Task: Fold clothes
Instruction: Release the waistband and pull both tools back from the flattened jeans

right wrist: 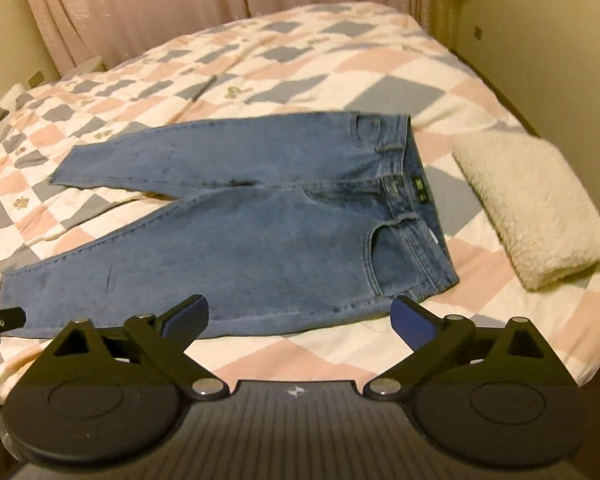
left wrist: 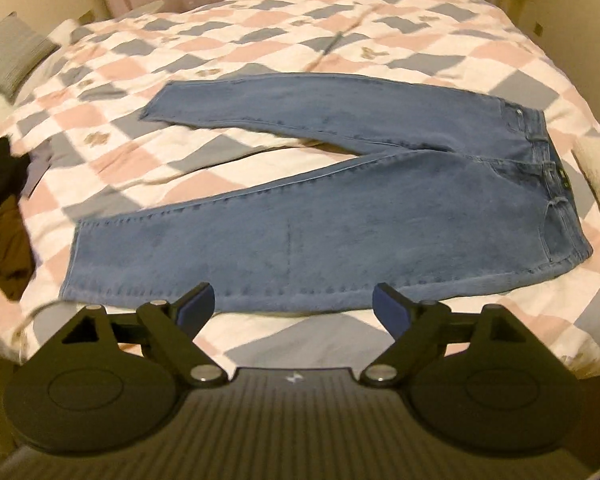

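A pair of blue jeans (left wrist: 340,216) lies flat on the bed, legs spread apart to the left, waistband at the right. The same jeans (right wrist: 260,232) fill the middle of the right wrist view. My left gripper (left wrist: 294,304) hovers open over the near edge of the near leg, nothing between its fingers. My right gripper (right wrist: 300,316) is open above the near edge by the hip, holding nothing. The tip of the left gripper (right wrist: 0,320) shows at the left edge of the right wrist view.
The bed carries a pink, grey and white checked quilt (left wrist: 260,40). A folded cream fleece item (right wrist: 532,204) lies right of the waistband. Dark clothes (left wrist: 0,184) are piled at the left edge, a grey pillow (left wrist: 8,56) behind them. Pink curtains (right wrist: 180,4) hang beyond.
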Demonstrator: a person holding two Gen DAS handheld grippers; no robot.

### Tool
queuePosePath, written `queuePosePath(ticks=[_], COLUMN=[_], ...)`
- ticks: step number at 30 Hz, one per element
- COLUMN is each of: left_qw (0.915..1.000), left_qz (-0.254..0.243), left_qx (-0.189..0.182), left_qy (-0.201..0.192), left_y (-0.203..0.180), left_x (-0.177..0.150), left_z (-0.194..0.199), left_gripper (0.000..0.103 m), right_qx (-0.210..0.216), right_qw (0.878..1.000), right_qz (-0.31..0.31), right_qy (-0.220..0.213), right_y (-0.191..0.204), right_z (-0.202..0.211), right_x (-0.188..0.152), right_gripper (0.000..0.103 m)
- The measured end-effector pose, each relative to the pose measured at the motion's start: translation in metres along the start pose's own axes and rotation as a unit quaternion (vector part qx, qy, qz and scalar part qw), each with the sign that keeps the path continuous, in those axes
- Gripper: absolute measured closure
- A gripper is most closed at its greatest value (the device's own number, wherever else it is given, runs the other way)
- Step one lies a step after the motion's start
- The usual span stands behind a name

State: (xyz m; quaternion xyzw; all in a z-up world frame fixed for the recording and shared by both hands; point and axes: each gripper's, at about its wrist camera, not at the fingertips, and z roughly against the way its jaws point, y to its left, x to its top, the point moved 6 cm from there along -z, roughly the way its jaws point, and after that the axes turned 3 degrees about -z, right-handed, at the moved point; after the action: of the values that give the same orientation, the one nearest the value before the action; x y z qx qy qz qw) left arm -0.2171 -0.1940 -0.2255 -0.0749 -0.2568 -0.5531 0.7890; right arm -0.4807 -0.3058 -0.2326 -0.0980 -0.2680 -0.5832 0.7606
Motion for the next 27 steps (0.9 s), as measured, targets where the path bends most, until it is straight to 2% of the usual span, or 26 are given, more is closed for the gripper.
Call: queuePosePath(ticks=[5,8,12,16,20,27], left_qw=[0.9990,0.9975,0.9955,0.9939,0.9934,0.9913], left_qz=[0.029,0.048,0.062,0.078,0.091,0.102], left_qx=[0.015,0.016,0.032,0.038,0.041,0.052], left_qy=[-0.031,-0.050,-0.064,-0.068,-0.057,-0.065], left_y=[0.000,-0.008,-0.024,-0.039,-0.048,-0.053], left_x=[-0.001,0.000,-0.005,-0.018,-0.033,-0.046], left_z=[0.032,0.054,0.076,0.093,0.104,0.127], left_gripper=[0.005,0.001,0.001,0.001,0.001,0.001], right_qx=[-0.011,-0.040,-0.058,-0.041,-0.025,0.010], right_qw=[1.000,0.999,0.998,0.999,0.999,0.999], right_qz=[0.013,0.019,0.020,0.025,0.025,0.037], right_qy=[-0.017,-0.031,-0.031,0.007,0.010,0.009], right_y=[0.008,0.005,-0.007,-0.019,-0.023,-0.016], right_z=[0.018,0.032,0.047,0.053,0.064,0.082], right_x=[0.009,0.013,0.014,0.008,0.000,-0.006], right_gripper=[0.002,0.002,0.000,0.000,0.000,0.000])
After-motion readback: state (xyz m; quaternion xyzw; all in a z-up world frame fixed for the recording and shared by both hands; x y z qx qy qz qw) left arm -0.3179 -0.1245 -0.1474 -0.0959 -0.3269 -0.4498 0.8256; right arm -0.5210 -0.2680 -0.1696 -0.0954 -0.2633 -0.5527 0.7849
